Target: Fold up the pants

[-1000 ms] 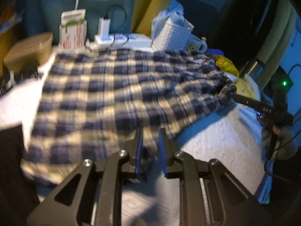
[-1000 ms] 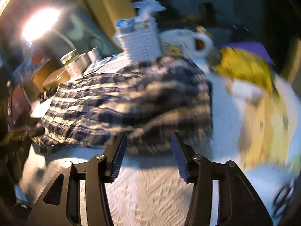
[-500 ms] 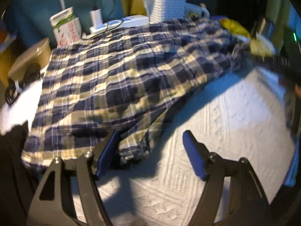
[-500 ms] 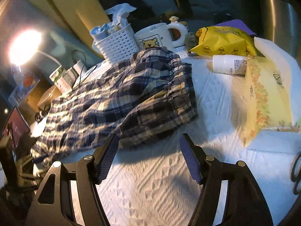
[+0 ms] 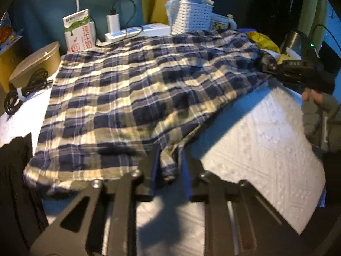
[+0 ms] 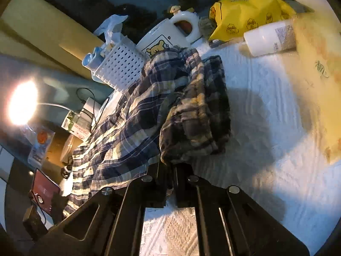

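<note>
The navy and cream plaid pants (image 5: 136, 89) lie spread across the white textured table cover (image 5: 255, 140). My left gripper (image 5: 169, 166) is shut on the near hem corner of the pants. In the left wrist view my right gripper (image 5: 277, 69) grips the far right end of the cloth. In the right wrist view my right gripper (image 6: 168, 170) is shut on the bunched waistband edge of the pants (image 6: 191, 115), which is lifted and crumpled above the cover (image 6: 266, 117).
Along the back stand a milk carton (image 5: 77, 34), a power strip with charger (image 5: 132, 32), a white basket (image 5: 191, 12) and a bear mug (image 6: 168, 36). A brown bowl (image 5: 36, 64) and black cable (image 5: 23, 91) sit left. A yellow bag (image 6: 249, 10), white bottle (image 6: 268, 38) and lamp (image 6: 21, 102) are nearby.
Half a second ago both grippers were open at the cloth's edge. Both have now closed on the pants, the left on the hem corner, the right on the waistband, which has lifted and bunched.
</note>
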Demonstrator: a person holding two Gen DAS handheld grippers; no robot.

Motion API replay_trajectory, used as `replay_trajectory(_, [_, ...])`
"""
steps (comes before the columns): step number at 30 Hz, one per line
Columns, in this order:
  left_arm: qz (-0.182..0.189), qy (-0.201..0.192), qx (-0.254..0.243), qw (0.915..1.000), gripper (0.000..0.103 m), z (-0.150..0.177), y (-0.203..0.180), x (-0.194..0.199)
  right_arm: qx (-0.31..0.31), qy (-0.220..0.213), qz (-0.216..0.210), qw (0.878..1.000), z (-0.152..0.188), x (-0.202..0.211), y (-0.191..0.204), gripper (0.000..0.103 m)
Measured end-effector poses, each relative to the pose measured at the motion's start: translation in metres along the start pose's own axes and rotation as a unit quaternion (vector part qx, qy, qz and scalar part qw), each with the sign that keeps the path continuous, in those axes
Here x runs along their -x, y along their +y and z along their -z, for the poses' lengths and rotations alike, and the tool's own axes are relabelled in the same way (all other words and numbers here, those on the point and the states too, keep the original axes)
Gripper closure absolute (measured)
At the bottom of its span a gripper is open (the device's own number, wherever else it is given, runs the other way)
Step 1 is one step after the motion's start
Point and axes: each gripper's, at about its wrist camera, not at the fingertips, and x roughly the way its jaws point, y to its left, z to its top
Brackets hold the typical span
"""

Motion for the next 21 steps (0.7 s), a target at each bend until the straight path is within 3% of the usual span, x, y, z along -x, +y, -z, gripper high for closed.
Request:
replay_trajectory(6, [0.032, 0.0, 0.029, 0.9991, 0.09, 0.015, -0.008, 0.018, 0.065, -0.023, 0.032, 0.997, 0.0, 0.044, 0.015, 0.098])
replay_trajectory(14, [0.071, 0.013, 0.066, 0.9952, 0.09, 0.044, -0.025, 0.04, 0.08, -0.026, 0.071, 0.994, 0.018, 0.082, 0.004, 0.098])
replay_trajectory(17, [0.058, 0.007, 0.096, 0.9937, 0.089, 0.045, -0.01, 0.054, 0.074, -0.015, 0.082, 0.994, 0.026, 0.079, -0.006, 0.098])
replay_trajectory(20, [0.009, -0.009, 0.126, 0.992, 0.086, 0.04, 0.018, 0.066, 0.077, -0.013, 0.101, 0.992, 0.032, 0.073, -0.008, 0.097])
replay_trajectory(21, [-0.014, -0.017, 0.134, 0.9907, 0.085, 0.037, 0.029, 0.068, 0.077, -0.013, 0.105, 0.991, 0.033, 0.073, -0.007, 0.09])
